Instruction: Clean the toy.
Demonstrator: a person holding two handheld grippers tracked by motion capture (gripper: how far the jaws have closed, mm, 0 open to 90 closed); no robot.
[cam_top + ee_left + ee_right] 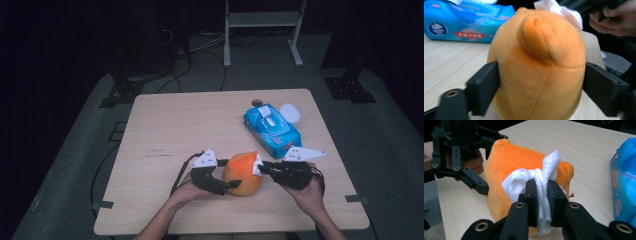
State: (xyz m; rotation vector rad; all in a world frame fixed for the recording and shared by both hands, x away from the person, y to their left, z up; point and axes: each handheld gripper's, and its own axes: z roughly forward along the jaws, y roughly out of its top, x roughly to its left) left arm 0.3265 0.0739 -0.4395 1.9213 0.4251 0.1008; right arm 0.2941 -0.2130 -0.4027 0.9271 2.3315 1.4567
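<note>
Left tongs (229, 173): I have these clamped across the orange plush toy (243, 173); in the left gripper view a pad (484, 87) presses into each flank of the toy, so it is gripped, not merely straddled.
Right tongs (541, 195): I keep these clenched on a white wipe (534, 182); in the right gripper view the wipe is pinched between the two black jaws, with a tuft standing up above them and a tail hanging below.
Plush toy position: near the front edge of the wooden table (175, 130), resting on it, between my two hands.
Wipe position: lying against the upper side of the toy, on the side facing the right tongs.
Wipe pack (272, 129): blue, behind the toy toward the right edge, lid flap raised, well apart from the work.
Small objects by the pack: a white round lid or dish (289, 112) and a dark round item (258, 102); too small to identify.
Step in hand (my judgement): wiping the plush surface while the left tongs brace it.
Technique, bracing: I hold the left clamp steady and low so the soft body does not roll under the stroke.
Technique, stroke: I drag the wipe with light pressure and short passes, letting the cloth touch the fabric, not the jaw tips.
Technique, grip: I keep the right jaws tight; the loose tail could slip free.
Risk: pressing too hard could push the toy out of the left clamp.
</note>
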